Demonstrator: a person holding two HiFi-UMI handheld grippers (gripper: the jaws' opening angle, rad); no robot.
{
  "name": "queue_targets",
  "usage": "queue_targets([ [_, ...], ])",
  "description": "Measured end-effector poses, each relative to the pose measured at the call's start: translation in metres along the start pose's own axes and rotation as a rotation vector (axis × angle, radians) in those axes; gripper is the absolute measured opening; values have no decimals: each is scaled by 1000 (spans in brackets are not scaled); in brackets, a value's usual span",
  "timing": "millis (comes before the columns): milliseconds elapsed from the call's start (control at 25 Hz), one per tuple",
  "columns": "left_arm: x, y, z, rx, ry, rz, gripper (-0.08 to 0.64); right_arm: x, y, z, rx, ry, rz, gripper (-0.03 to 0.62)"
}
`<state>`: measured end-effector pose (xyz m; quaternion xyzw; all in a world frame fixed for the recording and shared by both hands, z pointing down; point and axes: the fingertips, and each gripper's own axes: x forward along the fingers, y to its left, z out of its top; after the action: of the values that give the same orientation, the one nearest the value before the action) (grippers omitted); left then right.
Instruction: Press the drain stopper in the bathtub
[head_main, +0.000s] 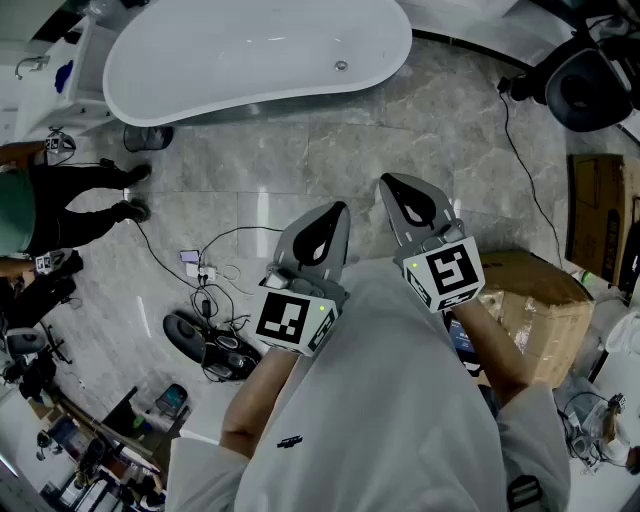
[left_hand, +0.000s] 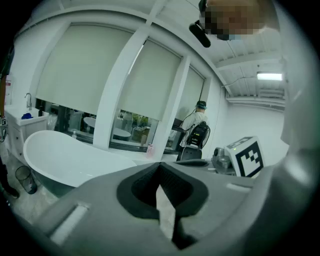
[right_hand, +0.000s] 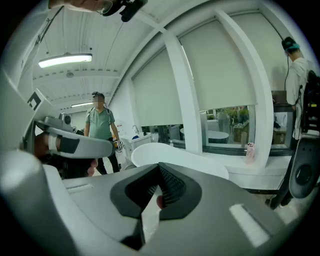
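Note:
The white oval bathtub (head_main: 250, 50) stands on the marble floor at the top of the head view, and its small round drain stopper (head_main: 341, 66) shows near the right end of the basin. Both grippers are held close to the person's chest, well short of the tub. My left gripper (head_main: 340, 210) is shut with nothing in it, pointing up toward the tub. My right gripper (head_main: 388, 183) is beside it, also shut and empty. The tub (left_hand: 65, 155) lies low at the left of the left gripper view, and the tub (right_hand: 175, 155) sits mid-frame in the right gripper view.
A cardboard box (head_main: 535, 300) sits at the right. Cables and a power strip (head_main: 200, 270) lie on the floor at the left, with dark gear (head_main: 205, 345) below them. A person (head_main: 60, 200) stands at the far left. A small bin (head_main: 148, 137) is by the tub.

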<state>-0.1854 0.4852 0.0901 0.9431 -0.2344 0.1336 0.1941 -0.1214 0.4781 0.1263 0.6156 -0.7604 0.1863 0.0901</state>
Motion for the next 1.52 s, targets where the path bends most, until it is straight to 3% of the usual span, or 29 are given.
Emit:
queue_targets([
  [200,-82,35,-39,-5,-23,15,3,-9,89,-10,-43,-31,-21,3],
  [360,-137,51,-64,-33,-6,-2,3,-32,150,-28,-3,-27,-68,5],
  [600,-157,40,-67,-1,-34,-28,3,-60,169,-33,76,-44,-154,6],
  [800,-155,18,-59,2,-56,-54,3,-67,184,-33,92,-68,-157,6],
  [960,-140,-19,-70,42,-24,-101,3,-99,168,-25,54,-128,-198,6],
  [1160,-113,-57,-56,80,-37,-83,3,-142,117,-35,147,-174,-262,6],
  [1520,-69,-119,-65,75,-53,-16,3,-185,62,-45,127,-168,-185,6],
])
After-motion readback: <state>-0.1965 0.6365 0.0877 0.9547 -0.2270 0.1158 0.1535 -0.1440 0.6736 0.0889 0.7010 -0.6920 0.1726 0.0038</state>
